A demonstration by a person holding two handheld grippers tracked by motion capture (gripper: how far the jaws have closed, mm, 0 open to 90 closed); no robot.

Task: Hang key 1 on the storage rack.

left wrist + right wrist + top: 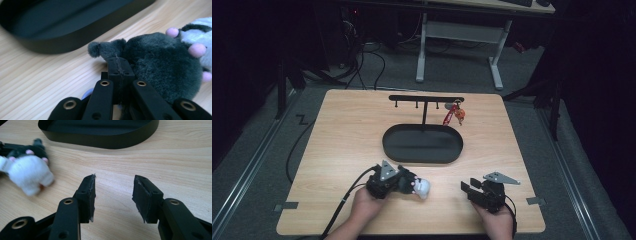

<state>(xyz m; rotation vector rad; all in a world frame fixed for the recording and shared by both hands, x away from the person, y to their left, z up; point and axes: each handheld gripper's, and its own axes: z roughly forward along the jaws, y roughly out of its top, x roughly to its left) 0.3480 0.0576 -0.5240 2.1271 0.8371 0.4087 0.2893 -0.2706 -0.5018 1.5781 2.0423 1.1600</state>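
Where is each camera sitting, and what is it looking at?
High view: above the table, looking down; both hands and grippers show.
Left gripper view: on the left gripper, jaws shut on the plush toy.
Right gripper view: on the right gripper, jaws open over bare wood.
All three share the black tray.

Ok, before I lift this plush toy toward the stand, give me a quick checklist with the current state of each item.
1. Left tongs shut on the plush toy: ok, pinching a small dark nub at its edge.
2. Grip deep enough to lift: cannot tell, only the nub is held.
3. Right tongs open and apart from the toy: ok.
4. Black tray free of things: ok.
5. Free pegs on the stand: ok, the red keychain hangs at its right end.
6. Toy off the table: cannot tell.
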